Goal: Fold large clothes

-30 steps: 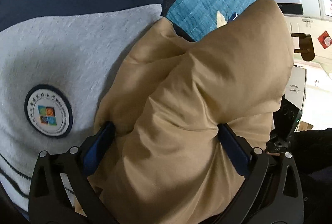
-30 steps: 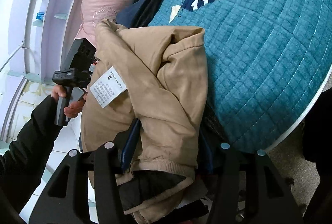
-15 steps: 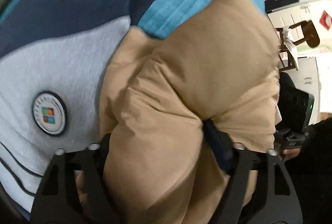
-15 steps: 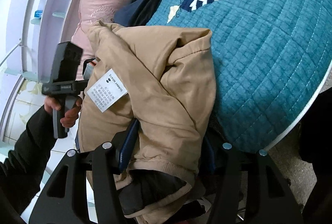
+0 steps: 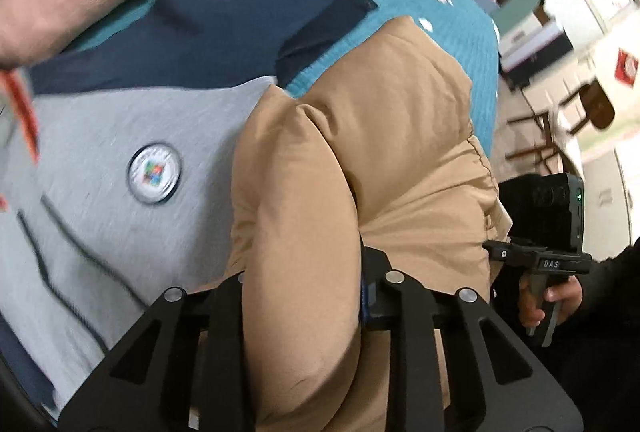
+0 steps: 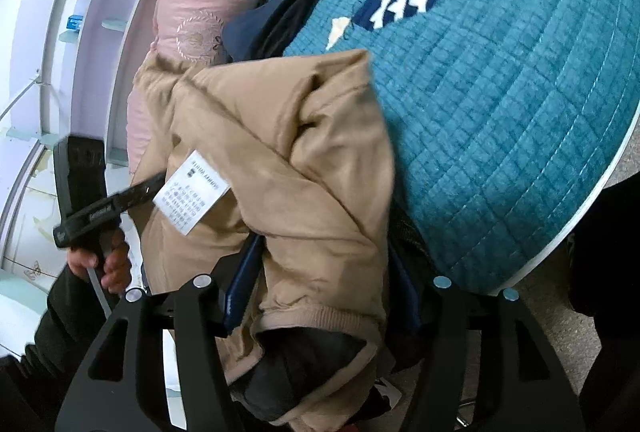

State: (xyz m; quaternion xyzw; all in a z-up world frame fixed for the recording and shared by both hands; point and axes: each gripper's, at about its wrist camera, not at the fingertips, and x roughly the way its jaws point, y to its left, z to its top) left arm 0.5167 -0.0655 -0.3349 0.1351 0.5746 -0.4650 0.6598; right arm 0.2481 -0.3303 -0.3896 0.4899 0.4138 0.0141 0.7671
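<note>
Tan padded jacket (image 6: 280,167) bunched, held above teal quilted bed (image 6: 500,111), left hand-held gripper (image 5: 304,272) & right hand-held gripper (image 6: 320,272) each clamped on a fold; est. mid-fold, laying flat & squaring left.

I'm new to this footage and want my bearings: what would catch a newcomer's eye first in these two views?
A puffy tan padded jacket fills the middle of both views, bunched between the fingers of the left hand-held gripper and the right hand-held gripper. Under it lies a teal quilted bedspread with a navy-and-cream fish patch. In the left view, to the jacket's left, a grey sweatshirt with a round badge is spread out.
</note>
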